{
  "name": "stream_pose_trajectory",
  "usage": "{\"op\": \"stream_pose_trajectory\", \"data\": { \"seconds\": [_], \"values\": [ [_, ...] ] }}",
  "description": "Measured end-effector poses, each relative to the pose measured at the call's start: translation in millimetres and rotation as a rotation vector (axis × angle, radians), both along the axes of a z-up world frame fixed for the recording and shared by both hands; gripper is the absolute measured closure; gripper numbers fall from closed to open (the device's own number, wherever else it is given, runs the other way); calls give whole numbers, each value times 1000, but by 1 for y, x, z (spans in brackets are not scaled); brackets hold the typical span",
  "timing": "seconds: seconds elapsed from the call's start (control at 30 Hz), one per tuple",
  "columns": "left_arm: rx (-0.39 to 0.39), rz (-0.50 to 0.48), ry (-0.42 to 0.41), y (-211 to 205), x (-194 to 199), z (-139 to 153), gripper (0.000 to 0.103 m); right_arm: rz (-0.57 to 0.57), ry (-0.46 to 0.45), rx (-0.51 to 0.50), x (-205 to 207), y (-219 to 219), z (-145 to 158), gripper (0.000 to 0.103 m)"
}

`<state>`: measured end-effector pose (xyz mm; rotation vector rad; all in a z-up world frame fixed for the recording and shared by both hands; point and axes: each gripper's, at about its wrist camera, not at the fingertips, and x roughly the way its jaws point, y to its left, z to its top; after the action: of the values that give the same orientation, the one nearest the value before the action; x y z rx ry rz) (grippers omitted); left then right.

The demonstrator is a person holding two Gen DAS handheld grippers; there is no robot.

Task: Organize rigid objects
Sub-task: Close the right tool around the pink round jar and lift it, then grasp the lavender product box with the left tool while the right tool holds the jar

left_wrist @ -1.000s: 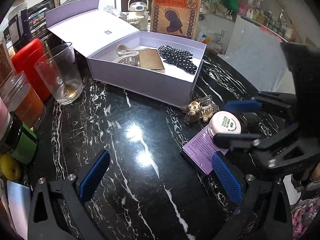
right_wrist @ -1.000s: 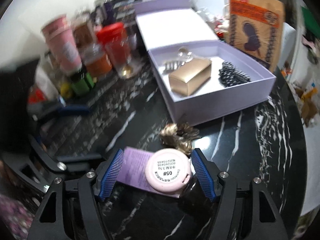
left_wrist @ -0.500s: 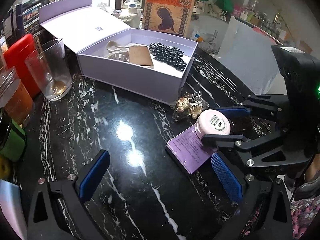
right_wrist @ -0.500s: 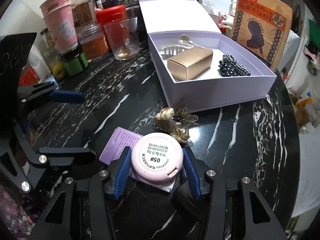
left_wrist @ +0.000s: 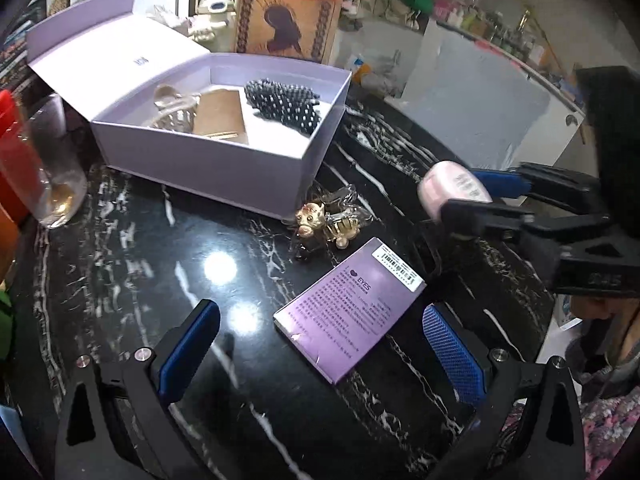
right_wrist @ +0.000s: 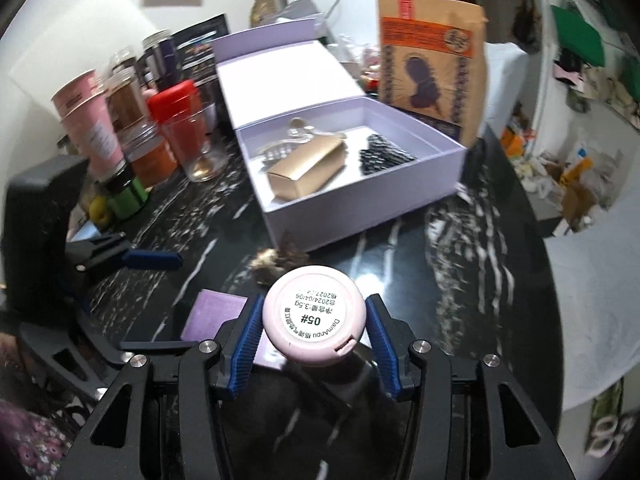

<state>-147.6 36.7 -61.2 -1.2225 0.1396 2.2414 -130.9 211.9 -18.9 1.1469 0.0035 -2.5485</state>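
My right gripper point(right_wrist: 314, 326) is shut on a round pink compact point(right_wrist: 314, 320), lifted clear of the black marble table point(left_wrist: 120, 272); the left wrist view shows the same compact point(left_wrist: 450, 190) held up at the right. A flat purple card box point(left_wrist: 350, 308) lies on the table between the fingers of my open left gripper point(left_wrist: 320, 344), which hovers over it. A small gold figurine in clear wrap point(left_wrist: 328, 224) sits just in front of the open lilac box point(left_wrist: 208, 168). Inside that box lie a gold carton point(right_wrist: 306, 172), a black spiky hair clip point(right_wrist: 382, 156) and a clear comb.
The lilac box's lid point(right_wrist: 280, 84) stands open behind it. A brown paper bag point(right_wrist: 430, 72) stands at the back right. A drinking glass point(left_wrist: 48, 168), red-lidded jar point(right_wrist: 178, 124), pink cups point(right_wrist: 90, 124) and other jars crowd the left side. The table's right edge drops off.
The right gripper closed on the pink compact, then lifted it off the purple card box toward the lilac box. The left gripper shifted so the purple box now lies between its fingers.
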Motion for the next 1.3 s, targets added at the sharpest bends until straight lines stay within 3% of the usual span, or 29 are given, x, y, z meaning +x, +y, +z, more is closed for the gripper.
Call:
{"op": "stream_pose_trajectory", "data": {
  "seconds": [0.13, 0.4, 0.5, 0.7, 0.77, 0.93, 1.13, 1.3],
  "values": [
    [25, -38, -13, 10, -3, -3, 0, -61, -18, -11, 5, 16, -5, 52],
    [-14, -90, -30, 23, -7, -15, 1, -107, -39, -32, 13, 32, -10, 52],
    [-28, -92, -18, 27, -6, -19, 5, -109, -44, -38, 13, 33, -12, 52],
    [-131, -94, 83, 36, 4, -18, 38, -125, -41, -40, 17, 39, -12, 52],
    [-129, -105, 81, 38, 7, -16, 49, -134, -40, -43, 18, 42, -12, 52],
    [-130, -44, 52, 35, 7, -14, 51, -143, -51, -60, 17, 47, -16, 52],
    [-63, 45, -18, 14, 7, -8, 51, -124, -40, -82, 17, 47, -12, 52],
    [-33, 101, -2, -2, 15, 3, 51, -88, -38, -77, 12, 37, -9, 52]
  ]
}}
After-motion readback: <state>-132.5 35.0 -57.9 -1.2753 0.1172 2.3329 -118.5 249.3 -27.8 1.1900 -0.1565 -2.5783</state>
